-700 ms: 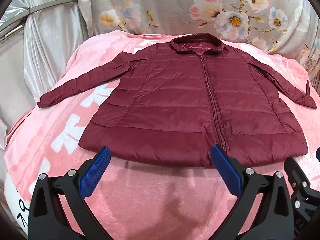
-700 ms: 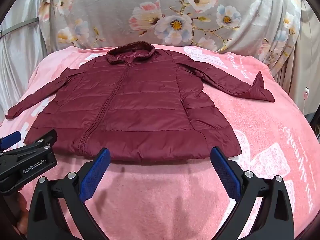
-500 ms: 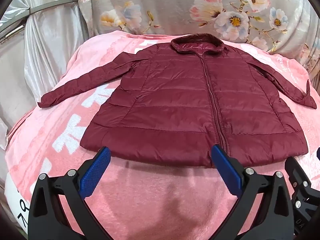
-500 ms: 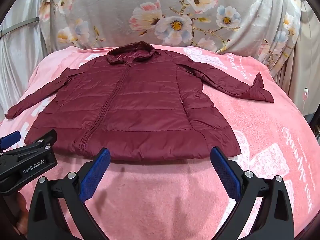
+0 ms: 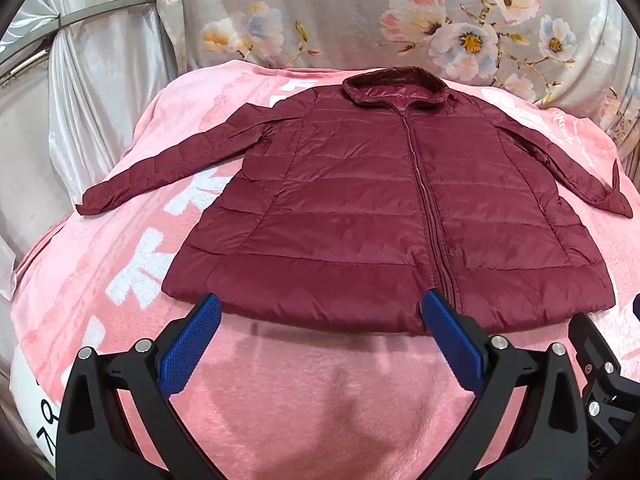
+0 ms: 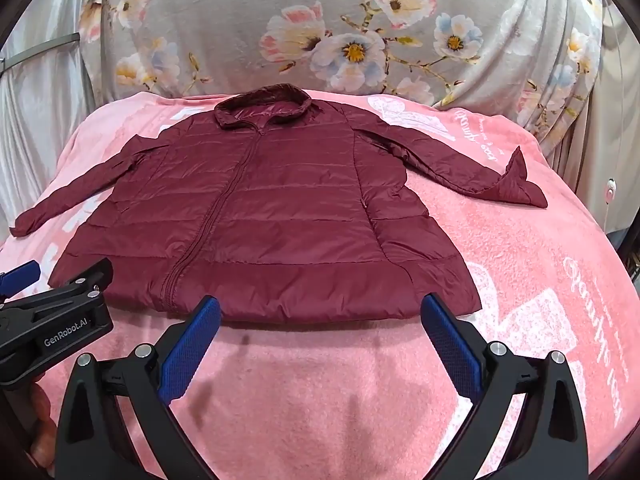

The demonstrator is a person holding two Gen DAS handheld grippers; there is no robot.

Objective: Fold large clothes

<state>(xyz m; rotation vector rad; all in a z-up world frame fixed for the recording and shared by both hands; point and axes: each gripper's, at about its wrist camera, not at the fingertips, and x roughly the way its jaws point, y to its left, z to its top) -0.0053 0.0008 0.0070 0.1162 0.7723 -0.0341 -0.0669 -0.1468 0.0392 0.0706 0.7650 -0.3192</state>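
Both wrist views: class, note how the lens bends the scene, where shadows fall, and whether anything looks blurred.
Left wrist view: fisheye bulges the pink blanket, black corners ring the picture; a soft shadow lies under the jacket hem. Right wrist view: same bulge; faint shadows fall on the blanket between the open right gripper fingers; the jacket looks sharp, with a mild sheen.

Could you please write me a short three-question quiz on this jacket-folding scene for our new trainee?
1. True or false: the maroon jacket lies zipped, front up, with both sleeves spread on the pink blanket.
2. Which end of the jacket is nearest the grippers: A collar, B hem, C a cuff?
3. Fill in: the left gripper and the right gripper are both ____, holding nothing.

Key: 1 true; 2 B; 3 open.
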